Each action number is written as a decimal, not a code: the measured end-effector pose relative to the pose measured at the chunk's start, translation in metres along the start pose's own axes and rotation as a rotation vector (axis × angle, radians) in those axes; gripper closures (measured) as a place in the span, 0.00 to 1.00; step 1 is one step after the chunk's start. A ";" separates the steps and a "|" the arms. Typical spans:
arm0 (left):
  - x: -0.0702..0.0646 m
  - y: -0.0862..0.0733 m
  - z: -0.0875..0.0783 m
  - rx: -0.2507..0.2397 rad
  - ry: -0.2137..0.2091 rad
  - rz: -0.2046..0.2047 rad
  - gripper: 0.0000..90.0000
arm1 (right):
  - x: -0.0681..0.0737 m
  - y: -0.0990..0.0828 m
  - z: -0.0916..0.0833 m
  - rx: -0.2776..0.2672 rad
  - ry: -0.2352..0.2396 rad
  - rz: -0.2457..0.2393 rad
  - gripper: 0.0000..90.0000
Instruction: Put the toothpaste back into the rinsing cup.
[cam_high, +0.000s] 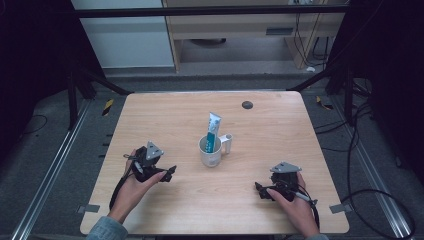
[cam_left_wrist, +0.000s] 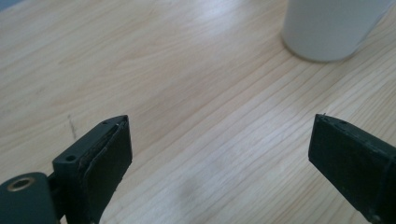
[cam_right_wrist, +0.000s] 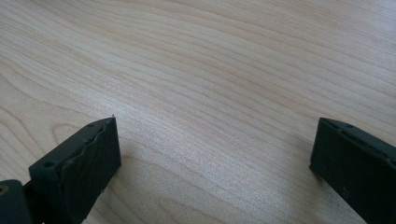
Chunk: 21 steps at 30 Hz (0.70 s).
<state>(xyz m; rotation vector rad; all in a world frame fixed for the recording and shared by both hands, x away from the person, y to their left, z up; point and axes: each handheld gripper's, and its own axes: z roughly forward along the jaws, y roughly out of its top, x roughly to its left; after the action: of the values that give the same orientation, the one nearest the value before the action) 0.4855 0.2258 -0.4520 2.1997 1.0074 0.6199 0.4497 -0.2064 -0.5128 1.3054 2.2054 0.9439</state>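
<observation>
Where woodgrain runs: smooth white cylindrical mug (cam_high: 211, 151)

We've got a pale wood-grain table (cam_high: 165, 125), smooth with a slight sheen. The white mug (cam_high: 210, 152) looks glossy. Jaw pads look like matt black rubber.

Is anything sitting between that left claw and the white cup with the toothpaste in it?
No. Bare wooden table lies between the open left claw and the cup. The toothpaste tube stands inside the cup, not in the way.
</observation>
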 end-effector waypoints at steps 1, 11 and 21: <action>0.002 -0.003 0.000 0.008 0.003 -0.006 0.06 | 0.000 0.000 0.000 0.000 0.000 0.000 0.02; 0.035 -0.034 0.008 0.082 0.052 -0.072 0.06 | 0.000 0.000 0.000 0.000 0.000 0.000 0.02; 0.061 -0.054 0.017 0.106 0.085 -0.148 0.06 | 0.000 0.000 0.000 -0.001 0.000 0.001 0.02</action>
<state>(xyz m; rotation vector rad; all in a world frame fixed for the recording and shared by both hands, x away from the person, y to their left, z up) 0.5061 0.2952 -0.4923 2.1802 1.2606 0.6088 0.4497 -0.2063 -0.5128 1.3060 2.2049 0.9452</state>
